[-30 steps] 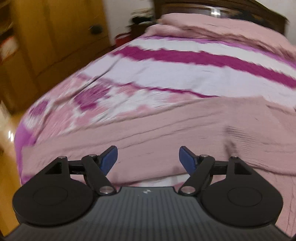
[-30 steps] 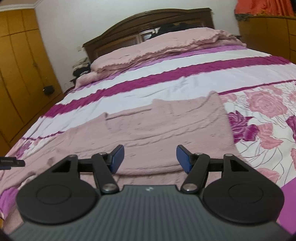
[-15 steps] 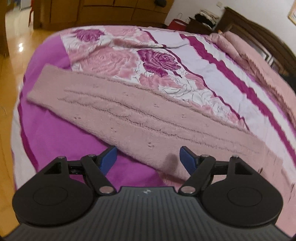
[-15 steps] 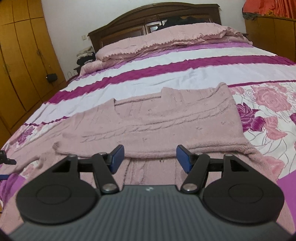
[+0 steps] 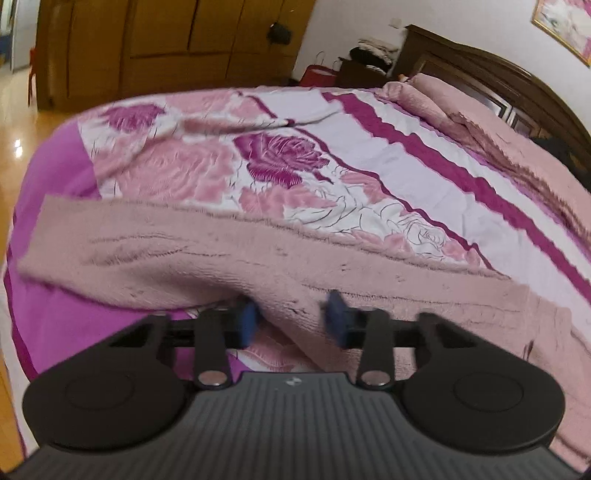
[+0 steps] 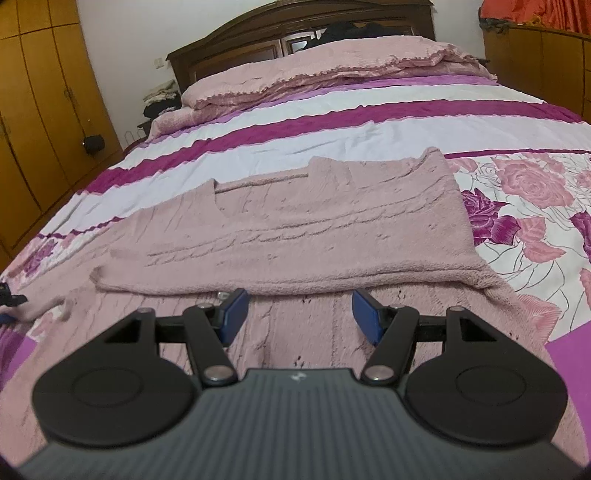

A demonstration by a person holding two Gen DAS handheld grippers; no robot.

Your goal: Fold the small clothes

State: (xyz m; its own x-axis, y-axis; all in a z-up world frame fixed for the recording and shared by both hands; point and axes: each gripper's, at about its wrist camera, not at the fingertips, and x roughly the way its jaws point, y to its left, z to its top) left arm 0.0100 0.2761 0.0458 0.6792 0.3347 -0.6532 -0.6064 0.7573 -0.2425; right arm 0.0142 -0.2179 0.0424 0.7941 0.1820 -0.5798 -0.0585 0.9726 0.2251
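Observation:
A dusty-pink knitted sweater (image 6: 317,229) lies flat on the bed, one sleeve folded across its body. In the left wrist view its other sleeve (image 5: 155,254) stretches to the left toward the bed's edge. My left gripper (image 5: 291,321) is partly closed, its blue pads either side of a raised ridge of the sleeve's near edge; the frame is blurred. My right gripper (image 6: 299,314) is open and empty, low over the sweater's hem just in front of the folded sleeve. The tip of the left gripper shows at the far left of the right wrist view (image 6: 9,299).
The bedspread (image 6: 332,136) is white with magenta stripes and rose prints. Pink pillows (image 6: 314,66) and a dark wooden headboard (image 6: 295,22) stand at the far end. Wooden wardrobes (image 5: 166,48) and a polished floor (image 5: 14,122) lie beyond the bed's left edge.
My left gripper has moved down to the sleeve's near edge and its jaws have narrowed around the fabric. My right gripper has lowered slightly toward the sweater, still open.

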